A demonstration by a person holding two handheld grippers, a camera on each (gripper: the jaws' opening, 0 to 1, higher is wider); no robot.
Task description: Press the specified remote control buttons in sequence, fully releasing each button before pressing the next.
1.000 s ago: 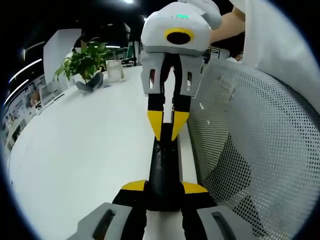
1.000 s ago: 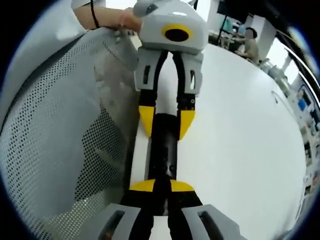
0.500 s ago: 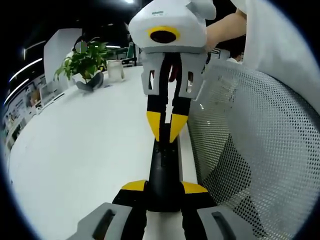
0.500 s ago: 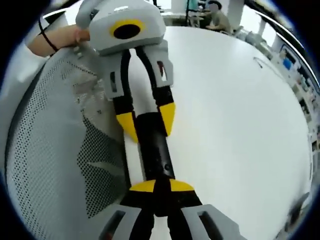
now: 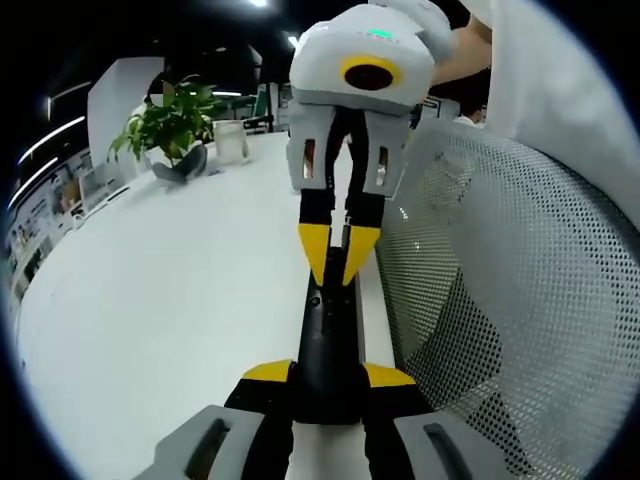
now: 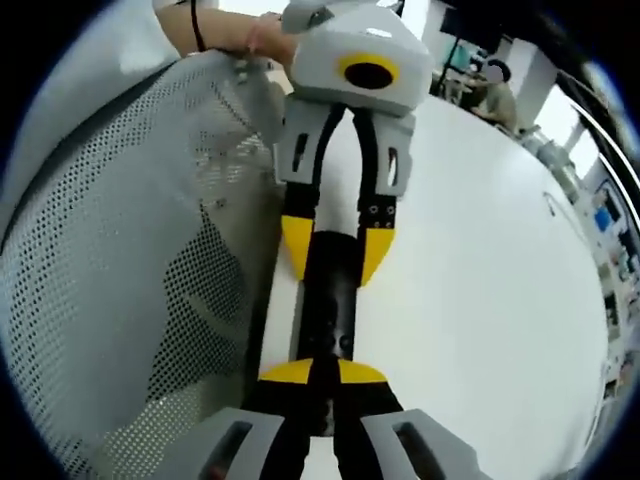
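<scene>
- A black remote control (image 5: 328, 340) is gripped at its near end between the yellow tips of the left gripper (image 5: 328, 376), seen at the bottom of the left gripper view.
- The remote is held lengthwise along the edge of the white table (image 5: 160, 300), right where the table meets a white mesh chair back (image 5: 510, 300).
- The right gripper (image 5: 338, 255) is seen coming in from the far end in that view, its yellow tips pinched nearly together and set on the remote's top face near the far end. Whether a button is actually pushed down can't be told, too small.
- In the right gripper view the same thing is shown mirrored: the right gripper (image 6: 322, 375) at the bottom has its tips closed together with nothing caught between them, resting on the remote control (image 6: 328, 310).
- The left gripper (image 6: 335, 252) is seen at the other end there, with a yellow tip on each side of the remote, clamped on it.
- The table (image 6: 480, 300) is spread out on one side, the mesh chair back (image 6: 130, 260) on the other.
- A potted plant (image 5: 172, 125) is parked near the far edge of the table in the left gripper view.
- A person's hand (image 6: 262, 35) is seen behind the left gripper's body.
</scene>
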